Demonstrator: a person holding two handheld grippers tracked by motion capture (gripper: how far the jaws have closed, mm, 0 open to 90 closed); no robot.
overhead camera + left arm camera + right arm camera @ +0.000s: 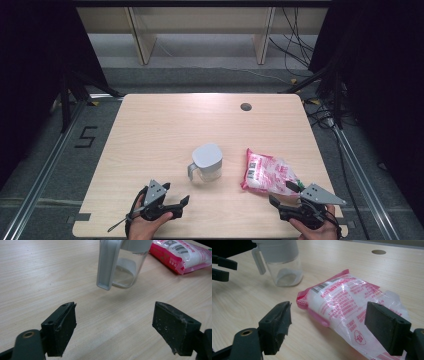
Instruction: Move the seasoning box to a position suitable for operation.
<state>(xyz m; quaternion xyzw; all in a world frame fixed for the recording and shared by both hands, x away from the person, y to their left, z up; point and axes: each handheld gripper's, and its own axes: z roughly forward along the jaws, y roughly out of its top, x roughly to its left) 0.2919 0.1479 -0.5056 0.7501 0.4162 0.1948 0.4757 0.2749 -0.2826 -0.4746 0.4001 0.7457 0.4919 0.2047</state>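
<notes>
The left gripper [113, 327] stands wide apart, empty, near the lidded jar [125, 262]; the right gripper [327, 327] gapes too, seemingly just short of the pink bag [347, 305] on the table [160, 130].

Clear jar [207, 163] with grey lid and handle, upright mid-table, pink-and-white plastic bag [265, 172] lying flat just beside it

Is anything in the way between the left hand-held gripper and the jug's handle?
Nothing visible is. The left hand-held gripper is open and faces the jug. Its handle hangs toward it, with bare table between. The pink bag lies off to the side.
</notes>
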